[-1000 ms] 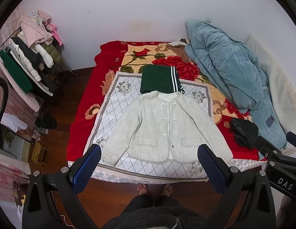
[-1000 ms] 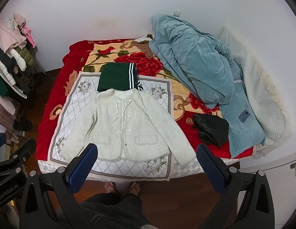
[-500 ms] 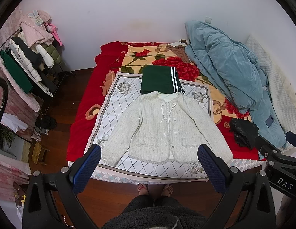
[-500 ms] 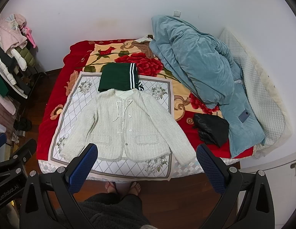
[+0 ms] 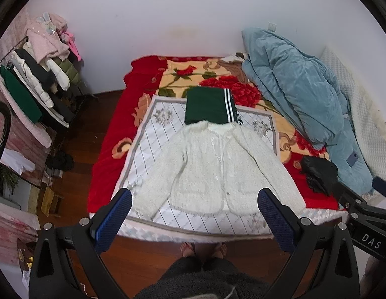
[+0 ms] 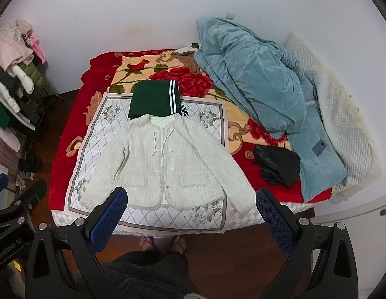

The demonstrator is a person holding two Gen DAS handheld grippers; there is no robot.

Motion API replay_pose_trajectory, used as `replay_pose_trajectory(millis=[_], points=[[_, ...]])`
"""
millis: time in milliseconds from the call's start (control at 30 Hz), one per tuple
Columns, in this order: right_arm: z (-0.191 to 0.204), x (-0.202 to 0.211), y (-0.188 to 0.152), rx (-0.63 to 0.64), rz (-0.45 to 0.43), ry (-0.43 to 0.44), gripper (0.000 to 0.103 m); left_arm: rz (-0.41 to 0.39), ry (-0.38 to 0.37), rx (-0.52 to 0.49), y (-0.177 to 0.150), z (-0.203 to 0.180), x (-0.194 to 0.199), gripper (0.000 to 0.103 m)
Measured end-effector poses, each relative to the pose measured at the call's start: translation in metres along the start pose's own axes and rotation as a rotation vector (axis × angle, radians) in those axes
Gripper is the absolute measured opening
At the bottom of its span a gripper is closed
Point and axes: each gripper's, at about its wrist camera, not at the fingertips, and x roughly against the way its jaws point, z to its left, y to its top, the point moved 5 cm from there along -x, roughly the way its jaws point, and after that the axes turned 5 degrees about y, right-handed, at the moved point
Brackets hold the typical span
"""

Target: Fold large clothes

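With both grippers' jaws wide apart and empty, the white cardigan [image 6: 165,164] lies flat mid-frame on the bed [image 6: 68,134]; a careless sleeve grab risks dragging the folded green garment [image 6: 153,99] touching its collar.

Blue quilt [image 6: 257,84] and black bag [image 6: 277,165] on floral blanket [image 6: 153,71]

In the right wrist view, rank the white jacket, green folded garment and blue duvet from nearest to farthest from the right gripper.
1. white jacket, spread flat just ahead of the right gripper.
2. green folded garment, beyond the jacket's collar.
3. blue duvet, heaped far right against the wall.
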Motion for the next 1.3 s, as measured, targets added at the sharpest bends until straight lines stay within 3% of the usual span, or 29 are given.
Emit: replay_pose_trajectory(millis=[100,300,400,500,633,700,800,967,1100,1133,1167,1233,1300], points=[[-0.01,-0.023,-0.004,-0.044,0.005,0.018,0.103,-0.051,0.041,-0.009,0.01,0.002,-0.019,0.103],[-0.063,-0.112,-0.027,-0.281,0.088,0.02,0.1,-0.104,0.126,-0.067,0.018,-0.001,-0.093,0.103],[-0.105,-0.168,-0.051,-0.425,0.138,-0.001,0.075,-0.056,0.148,-0.096,0.016,-0.008,-0.141,0.103],[-0.145,-0.227,-0.08,-0.577,0.192,0.015,0.074,-0.003,0.183,-0.126,0.009,-0.02,-0.183,0.103],[-0.164,-0.33,-0.121,-0.653,0.323,0.099,0.074,0.087,0.243,-0.136,-0.01,-0.034,-0.238,0.103],[-0.153,-0.382,-0.136,-0.616,0.405,0.144,0.074,0.118,0.303,-0.169,-0.024,-0.041,-0.268,0.103],[-0.106,-0.464,-0.147,-0.443,0.521,0.214,0.074,0.157,0.377,-0.21,-0.046,-0.049,-0.314,0.103],[-0.035,-0.576,-0.164,-0.2,0.611,0.263,0.074,0.325,0.501,-0.228,-0.1,-0.046,-0.41,0.103],[0.017,-0.643,-0.183,-0.057,0.689,0.266,0.074,0.427,0.536,-0.187,-0.136,-0.034,-0.457,0.103],[0.03,-0.66,-0.194,-0.013,0.704,0.263,0.062,0.444,0.54,-0.182,-0.143,-0.034,-0.466,0.103],[0.037,-0.671,-0.202,0.026,0.705,0.224,0.038,0.458,0.544,-0.179,-0.149,-0.032,-0.473,0.103],[0.047,-0.681,-0.209,0.039,0.689,0.197,0.033,0.476,0.546,-0.173,-0.158,-0.028,-0.486,0.103],[0.056,-0.68,-0.21,0.018,0.677,0.209,0.02,0.475,0.552,-0.172,-0.163,-0.024,-0.495,0.103]])
